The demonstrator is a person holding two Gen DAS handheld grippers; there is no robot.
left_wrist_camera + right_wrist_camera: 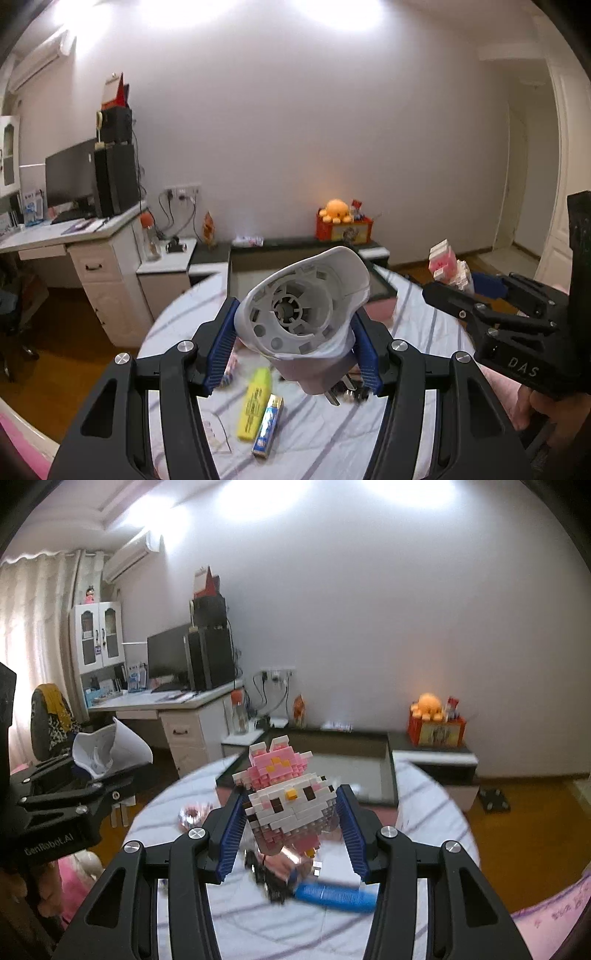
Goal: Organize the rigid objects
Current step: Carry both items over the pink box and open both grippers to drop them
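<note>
My left gripper (295, 325) is shut on a white plastic plug-in device (306, 306). Its blue pads (221, 347) press both sides, and its open round housing faces the camera with metal prongs below. It hangs above the striped round table (413, 332). My right gripper (291, 797) is shut on a pink and white brick-built figure (284, 779), also held above the table. The left wrist view shows the right gripper (476, 299) at the right with that figure (448, 266). The right wrist view shows the left gripper (81, 775) at the left with the white device (110, 749).
On the table lie a yellow highlighter (255, 404), a small blue tube (267, 426), a dark metal clutter (351, 393), a blue tube (332, 895) and a clear pinkish ring (192, 814). A low dark cabinet (295, 245) and a desk (74, 229) stand behind.
</note>
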